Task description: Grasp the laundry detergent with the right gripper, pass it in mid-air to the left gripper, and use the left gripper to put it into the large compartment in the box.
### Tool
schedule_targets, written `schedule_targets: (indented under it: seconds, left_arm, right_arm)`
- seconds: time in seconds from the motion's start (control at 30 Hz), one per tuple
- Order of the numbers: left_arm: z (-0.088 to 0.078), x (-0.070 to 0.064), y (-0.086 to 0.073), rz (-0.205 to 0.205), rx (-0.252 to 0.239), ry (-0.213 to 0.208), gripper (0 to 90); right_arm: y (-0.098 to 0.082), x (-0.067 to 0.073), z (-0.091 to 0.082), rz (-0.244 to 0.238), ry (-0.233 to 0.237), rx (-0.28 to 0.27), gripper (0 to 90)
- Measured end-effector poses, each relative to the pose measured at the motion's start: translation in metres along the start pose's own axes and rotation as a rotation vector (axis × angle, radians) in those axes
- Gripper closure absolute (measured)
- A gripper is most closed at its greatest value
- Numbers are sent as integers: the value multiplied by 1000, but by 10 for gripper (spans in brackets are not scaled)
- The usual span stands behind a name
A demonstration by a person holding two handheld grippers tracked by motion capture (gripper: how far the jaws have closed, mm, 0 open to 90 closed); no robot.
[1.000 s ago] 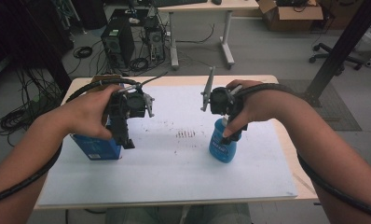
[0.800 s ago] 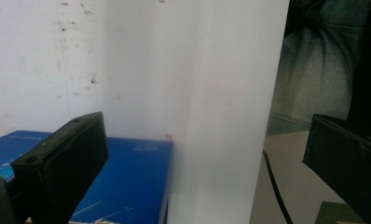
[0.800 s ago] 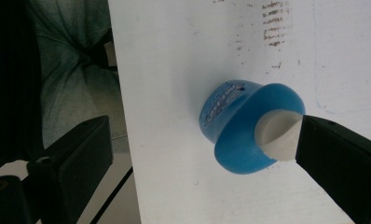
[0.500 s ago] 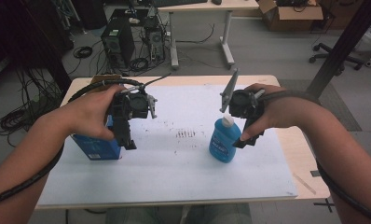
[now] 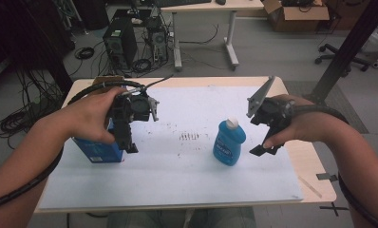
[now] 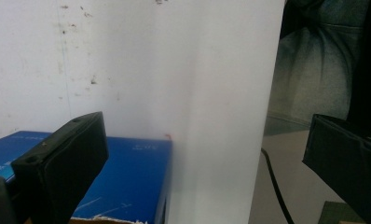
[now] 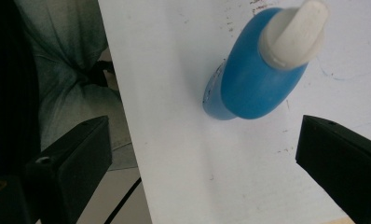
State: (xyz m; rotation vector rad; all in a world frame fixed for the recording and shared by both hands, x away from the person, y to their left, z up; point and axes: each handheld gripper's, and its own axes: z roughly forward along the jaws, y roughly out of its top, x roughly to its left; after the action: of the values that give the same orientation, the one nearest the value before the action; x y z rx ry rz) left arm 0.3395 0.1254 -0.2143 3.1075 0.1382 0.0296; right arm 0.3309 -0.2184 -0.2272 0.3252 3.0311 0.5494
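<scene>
The right gripper (image 5: 265, 137) has its fingers (image 7: 67, 168) spread wide with nothing between them. It hangs just to the 3 o'clock side of a blue bottle (image 5: 229, 141), close to it but not touching. In the right gripper view the bottle (image 7: 258, 74) sits ahead of the open fingers, its white cap (image 7: 298, 30) toward 1 o'clock.

The bottle stands upright on a white sheet (image 5: 187, 175) that covers most of the bench (image 5: 306, 161), a little to the 3 o'clock side of the sheet's middle. A patch of dark scribbles (image 5: 191, 137) lies on the sheet at the bottle's 9 o'clock.

The left gripper (image 5: 127, 130) also has its fingers (image 6: 62, 163) spread apart and empty. It hovers over the 3 o'clock edge of a blue box (image 5: 99, 152), which rests on the sheet near its 9 o'clock side. In the left gripper view the box (image 6: 123, 182) lies under and beside one finger; whether finger and box touch cannot be told.

Box and bottle are well apart. The person's hands hold both grippers, and a black cable (image 5: 30, 178) trails along the left forearm.
</scene>
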Motion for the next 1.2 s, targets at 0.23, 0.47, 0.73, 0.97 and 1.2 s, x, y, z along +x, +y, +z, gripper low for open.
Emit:
schedule_targets:
  seconds: [0.23, 0.47, 0.73, 0.97, 1.2]
  left_arm:
    - [-2, 0, -1, 3, 4, 4, 2]
    - [-2, 0, 0, 7, 3, 4, 2]
    - [-2, 1, 0, 4, 0, 5, 2]
    - [-1, 1, 1, 9, 2, 3, 2]
    - [-1, 2, 2, 11, 8, 4, 2]
  right_arm:
    - [-23, -1, 8, 43, 3, -66, 39]
    - [-42, -1, 19, 78, -5, -129, 39]
    - [-59, 0, 33, 112, -23, -208, 35]
    - [-72, 4, 46, 141, -50, -306, 32]
    - [-86, 6, 60, 183, -77, -396, 27]
